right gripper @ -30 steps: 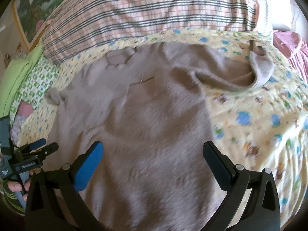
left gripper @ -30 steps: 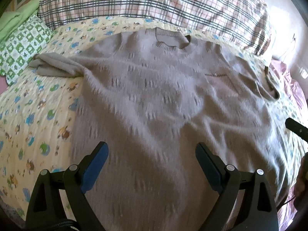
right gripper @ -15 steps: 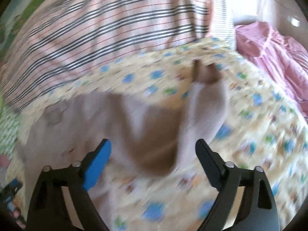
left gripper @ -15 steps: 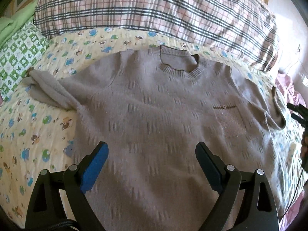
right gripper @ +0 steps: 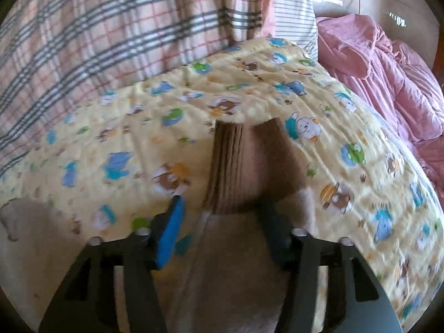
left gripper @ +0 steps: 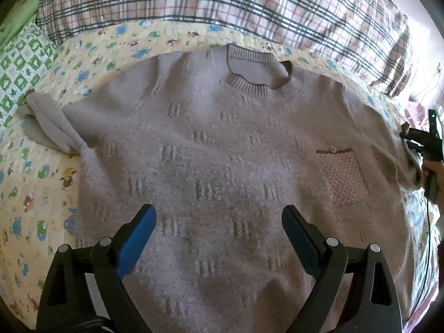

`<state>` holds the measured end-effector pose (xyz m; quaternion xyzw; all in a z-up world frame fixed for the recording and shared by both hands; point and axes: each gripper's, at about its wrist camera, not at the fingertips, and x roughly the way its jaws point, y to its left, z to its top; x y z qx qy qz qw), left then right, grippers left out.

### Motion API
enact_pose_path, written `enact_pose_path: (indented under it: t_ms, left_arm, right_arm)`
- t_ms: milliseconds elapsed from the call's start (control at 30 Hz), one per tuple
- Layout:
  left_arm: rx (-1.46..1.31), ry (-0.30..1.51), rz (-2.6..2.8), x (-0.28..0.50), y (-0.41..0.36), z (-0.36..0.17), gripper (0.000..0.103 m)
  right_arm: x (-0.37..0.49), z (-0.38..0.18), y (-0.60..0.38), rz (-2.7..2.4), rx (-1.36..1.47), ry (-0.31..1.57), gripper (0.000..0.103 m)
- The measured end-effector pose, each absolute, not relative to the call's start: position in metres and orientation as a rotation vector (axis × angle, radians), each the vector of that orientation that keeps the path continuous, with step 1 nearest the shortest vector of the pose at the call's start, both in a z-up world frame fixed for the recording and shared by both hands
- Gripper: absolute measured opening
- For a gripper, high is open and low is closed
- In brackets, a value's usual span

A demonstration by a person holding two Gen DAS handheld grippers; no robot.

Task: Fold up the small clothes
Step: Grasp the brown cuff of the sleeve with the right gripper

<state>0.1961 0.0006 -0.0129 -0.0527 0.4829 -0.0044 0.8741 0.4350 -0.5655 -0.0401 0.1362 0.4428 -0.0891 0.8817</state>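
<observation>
Right wrist view: right gripper (right gripper: pixel 219 216) jaws closing round sleeve cuff (right gripper: pixel 236 172), not yet pinching. Sweater (left gripper: pixel 222 166) lies flat on bed (left gripper: pixel 41 194), collar twd pillows. Left gripper (left gripper: pixel 219 236) released above hem. Grip cuff fully, then fold sleeve inward.

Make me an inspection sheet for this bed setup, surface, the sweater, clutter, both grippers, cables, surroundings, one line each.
Surface: yellow cartoon-print quilt, bare around the garment.
Job's things: grey sweater spread flat, front up, unfolded; sleeve cuff between the right fingers.
Clutter: nothing seen.
Grippers: left gripper open, above the sweater's lower half; right gripper closing around the cuff, not yet clamped.
Cables: thin black cable hanging below the right gripper.
Surroundings: plaid bedding, green checked pillow, pink duvet.
</observation>
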Motion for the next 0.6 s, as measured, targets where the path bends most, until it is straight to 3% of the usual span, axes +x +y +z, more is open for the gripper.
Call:
enact_pose_path:
  t_ms: [100,300,600]
  left_arm:
    - [-0.117,1.007,-0.013,0.198,0.001,-0.014,0.093]
    - [-0.149,0.993,-0.012,0.193,0.01,-0.01,0.093]
    - [-0.202,0.951,-0.004,0.174,0.039,0.0,0.093]
  right_arm:
    - [0.428,-0.031,-0.565,-0.129,0.327,0.884,0.01]
    - [0.401,0.005,-0.497,0.123,0.344,0.794,0.009]
    - [0.353,0.032,-0.298,0.657,0.409,0.807,0.009]
